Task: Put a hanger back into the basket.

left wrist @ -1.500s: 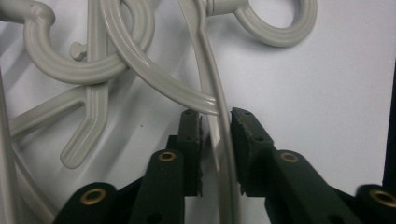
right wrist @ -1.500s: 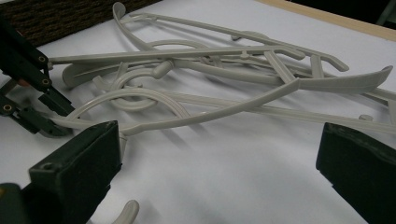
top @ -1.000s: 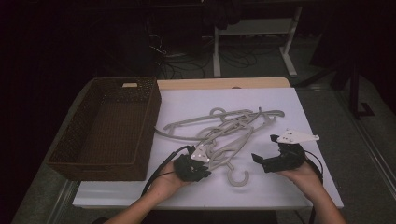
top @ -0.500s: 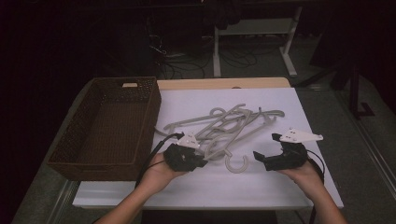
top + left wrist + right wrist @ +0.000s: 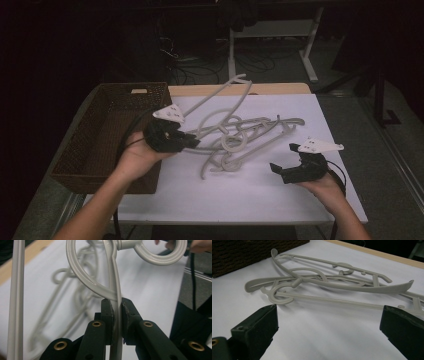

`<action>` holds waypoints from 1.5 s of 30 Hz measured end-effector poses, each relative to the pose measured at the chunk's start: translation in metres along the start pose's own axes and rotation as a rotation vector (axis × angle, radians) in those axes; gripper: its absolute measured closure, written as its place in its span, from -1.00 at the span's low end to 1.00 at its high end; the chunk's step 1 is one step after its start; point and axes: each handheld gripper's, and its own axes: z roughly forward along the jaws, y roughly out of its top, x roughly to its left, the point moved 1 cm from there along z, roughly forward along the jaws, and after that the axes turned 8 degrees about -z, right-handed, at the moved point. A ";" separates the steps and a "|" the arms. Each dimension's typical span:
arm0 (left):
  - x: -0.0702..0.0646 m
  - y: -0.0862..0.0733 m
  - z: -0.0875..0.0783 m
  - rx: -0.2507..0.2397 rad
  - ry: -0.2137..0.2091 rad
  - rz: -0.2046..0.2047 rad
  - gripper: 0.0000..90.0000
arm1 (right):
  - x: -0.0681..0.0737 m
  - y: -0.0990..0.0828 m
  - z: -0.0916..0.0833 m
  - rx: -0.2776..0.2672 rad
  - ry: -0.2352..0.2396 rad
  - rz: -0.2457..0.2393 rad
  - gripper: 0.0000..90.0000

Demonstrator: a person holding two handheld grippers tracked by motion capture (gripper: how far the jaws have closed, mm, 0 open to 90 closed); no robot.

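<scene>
My left gripper [image 5: 191, 142] is shut on a grey plastic hanger [image 5: 239, 78] and holds it lifted off the table, beside the basket. In the left gripper view the pads [image 5: 108, 311] pinch the hanger's thin bar [image 5: 116, 293], and its hook ring [image 5: 160, 257] hangs above. Several more grey hangers [image 5: 265, 121] lie tangled on the white table [image 5: 250, 192]. My right gripper [image 5: 282, 159] rests low at the table's right front, open, with nothing between its fingers. In the right gripper view the wide-apart jaws face the hanger pile [image 5: 324, 282].
A dark woven basket [image 5: 100, 172] stands at the table's left edge; its wall [image 5: 249, 255] is in the right gripper view too. Bare white tabletop lies in front of the pile. Table legs and cables stand on the dark floor behind.
My left gripper has risen and moved left toward the basket, pulling one hanger up out of the pile. The right gripper has stayed in place.
</scene>
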 end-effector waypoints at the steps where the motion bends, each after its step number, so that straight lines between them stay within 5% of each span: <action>1: 0.005 0.000 -0.006 -0.002 0.008 -0.002 0.82 | 0.000 0.000 0.000 0.000 0.001 -0.001 -0.97; 11: 0.059 -0.027 -0.053 -0.001 0.104 -0.081 0.82 | 0.000 0.000 0.001 0.003 -0.001 0.002 -0.97; 27: 0.138 -0.115 -0.094 0.032 0.170 -0.261 0.82 | 0.000 0.000 0.004 0.010 -0.005 -0.002 -0.97; 38: 0.162 -0.147 -0.083 0.079 0.132 -0.353 0.81 | 0.000 0.001 0.005 0.015 -0.005 -0.002 -0.97; 45: 0.170 -0.158 -0.067 0.119 0.073 -0.367 0.81 | 0.000 0.000 0.005 0.015 -0.007 0.000 -0.97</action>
